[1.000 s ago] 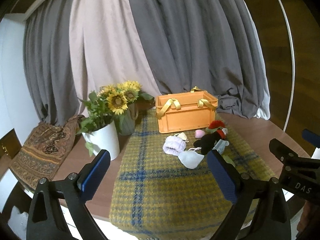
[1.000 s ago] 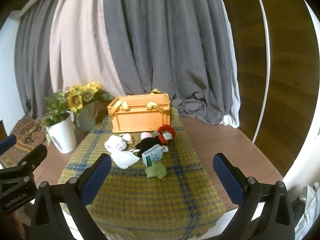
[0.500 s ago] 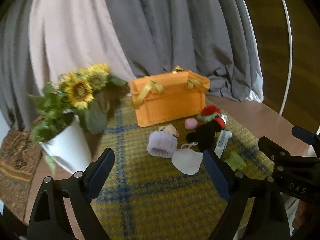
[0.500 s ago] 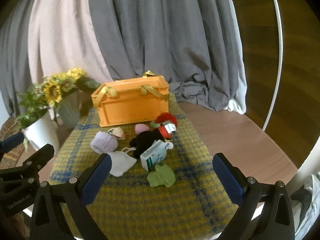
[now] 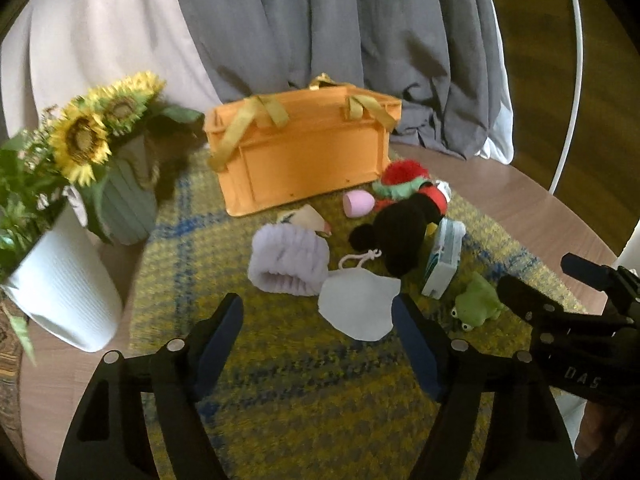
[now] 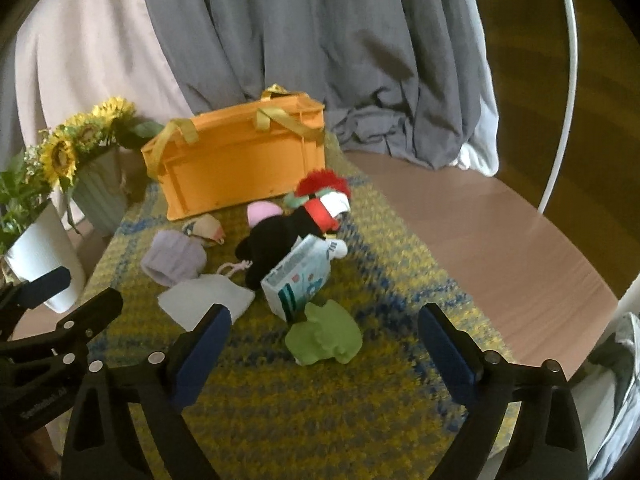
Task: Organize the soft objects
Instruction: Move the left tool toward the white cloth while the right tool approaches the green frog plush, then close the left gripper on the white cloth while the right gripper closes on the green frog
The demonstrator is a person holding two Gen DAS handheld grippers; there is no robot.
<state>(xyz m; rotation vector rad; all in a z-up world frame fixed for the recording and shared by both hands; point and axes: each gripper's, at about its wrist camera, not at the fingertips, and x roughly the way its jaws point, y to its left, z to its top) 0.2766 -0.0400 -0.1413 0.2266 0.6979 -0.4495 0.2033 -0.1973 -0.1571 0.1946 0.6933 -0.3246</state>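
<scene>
An orange crate (image 5: 308, 152) (image 6: 240, 164) with yellow ribbon handles stands at the back of a yellow-and-blue checked cloth (image 5: 300, 380). In front of it lie several soft things: a lilac fuzzy band (image 5: 288, 262) (image 6: 174, 258), a white pouch (image 5: 358, 306) (image 6: 208, 300), a black plush (image 5: 400, 236) (image 6: 280, 240), a tissue pack (image 5: 442, 262) (image 6: 298, 280) and a green frog toy (image 5: 476, 306) (image 6: 324, 336). My left gripper (image 5: 318, 344) hangs just short of the white pouch, jaws closing, nothing between them. My right gripper (image 6: 320, 356) straddles the frog from above, jaws closing, pads clear of it.
A white pot (image 5: 60, 288) of green leaves and a green vase of sunflowers (image 5: 120, 196) stand left of the cloth. A pink egg-shaped thing (image 5: 358, 204) and a beige bird toy (image 5: 306, 218) lie near the crate. Grey curtains hang behind; bare round table (image 6: 500, 232) lies to the right.
Both grippers have come forward and down toward the pile, so the objects loom larger. The left jaws have narrowed clearly, the right ones slightly.
</scene>
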